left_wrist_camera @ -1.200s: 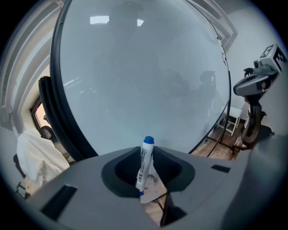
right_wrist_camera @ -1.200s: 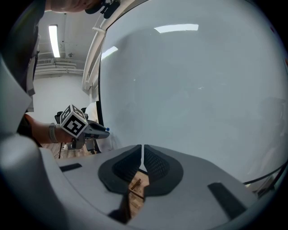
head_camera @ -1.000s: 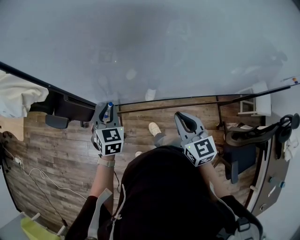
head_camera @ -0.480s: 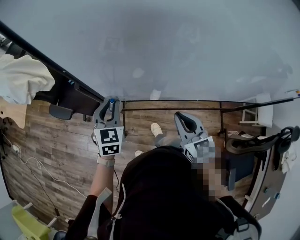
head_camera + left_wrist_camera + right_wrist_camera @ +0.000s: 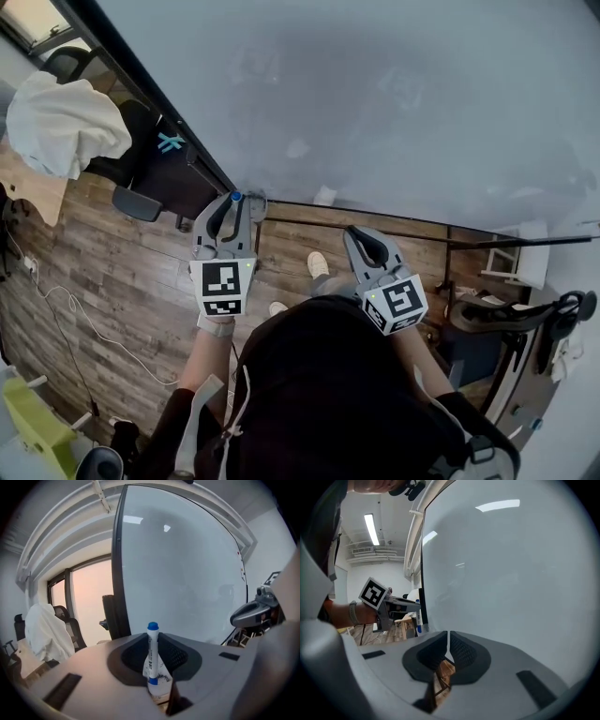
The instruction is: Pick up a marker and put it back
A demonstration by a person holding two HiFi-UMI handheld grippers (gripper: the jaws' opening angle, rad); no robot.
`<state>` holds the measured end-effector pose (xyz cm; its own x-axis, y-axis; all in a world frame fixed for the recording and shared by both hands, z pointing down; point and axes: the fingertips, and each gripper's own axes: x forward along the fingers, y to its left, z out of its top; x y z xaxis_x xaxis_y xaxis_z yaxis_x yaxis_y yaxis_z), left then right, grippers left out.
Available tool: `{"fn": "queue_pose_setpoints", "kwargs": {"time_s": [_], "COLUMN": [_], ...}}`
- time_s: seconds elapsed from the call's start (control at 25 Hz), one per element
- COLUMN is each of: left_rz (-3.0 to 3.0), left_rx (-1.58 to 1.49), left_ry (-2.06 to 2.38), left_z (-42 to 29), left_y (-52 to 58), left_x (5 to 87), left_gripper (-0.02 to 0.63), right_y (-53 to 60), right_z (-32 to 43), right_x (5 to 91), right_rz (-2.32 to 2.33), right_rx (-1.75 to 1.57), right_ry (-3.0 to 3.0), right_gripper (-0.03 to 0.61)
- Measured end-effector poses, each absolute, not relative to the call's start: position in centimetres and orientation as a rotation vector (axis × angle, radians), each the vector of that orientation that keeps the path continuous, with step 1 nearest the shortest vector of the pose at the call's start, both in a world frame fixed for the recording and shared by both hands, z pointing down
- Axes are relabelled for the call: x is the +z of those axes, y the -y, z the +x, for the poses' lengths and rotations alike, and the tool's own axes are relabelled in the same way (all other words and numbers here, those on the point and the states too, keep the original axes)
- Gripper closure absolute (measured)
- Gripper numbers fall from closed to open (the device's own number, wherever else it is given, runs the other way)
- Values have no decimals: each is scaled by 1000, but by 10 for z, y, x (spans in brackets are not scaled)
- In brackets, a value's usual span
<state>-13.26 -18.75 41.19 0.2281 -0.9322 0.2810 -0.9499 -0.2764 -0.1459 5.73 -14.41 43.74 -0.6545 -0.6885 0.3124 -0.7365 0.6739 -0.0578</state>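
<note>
A white marker with a blue cap (image 5: 153,653) stands upright between the pads of my left gripper (image 5: 153,670), which is shut on its barrel. In the head view the left gripper (image 5: 232,210) is held up by the lower left corner of the big whiteboard (image 5: 375,94), with the marker's cap (image 5: 235,197) sticking out past the fingertips. My right gripper (image 5: 361,236) hangs to its right, in front of the board's lower edge. Its pads (image 5: 442,648) are drawn together with nothing between them. The right gripper view also catches the left gripper (image 5: 401,604) with the marker (image 5: 418,616).
The whiteboard's dark frame (image 5: 178,131) runs diagonally at the left, and its stand's bars (image 5: 394,228) cross below it. A black chair draped in white cloth (image 5: 61,122) stands at the far left. Another black chair (image 5: 506,314) sits at the right. A cable (image 5: 75,319) lies on the wooden floor.
The left gripper has risen with the marker towards the board's lower left corner. The right gripper has shifted a little to the left. The head view has tilted, showing more of the left side.
</note>
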Motion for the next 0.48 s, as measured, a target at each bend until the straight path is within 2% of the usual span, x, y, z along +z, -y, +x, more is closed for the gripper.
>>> {"fn": "queue_pose_setpoints", "kwargs": {"time_s": [0.2, 0.48], "left_rz": [2402, 2313], "left_rx": [381, 391], "left_ry": [1893, 1997], "left_z": [-145, -178], "left_y": [181, 169], "left_x": [387, 380], "left_gripper": [543, 545], "right_y": [151, 160], "right_z": [29, -8], "right_x": [432, 422], "right_rz": [1044, 902], "right_rx": [241, 212], "right_ry": [2670, 2725], "right_gripper": [551, 551]}}
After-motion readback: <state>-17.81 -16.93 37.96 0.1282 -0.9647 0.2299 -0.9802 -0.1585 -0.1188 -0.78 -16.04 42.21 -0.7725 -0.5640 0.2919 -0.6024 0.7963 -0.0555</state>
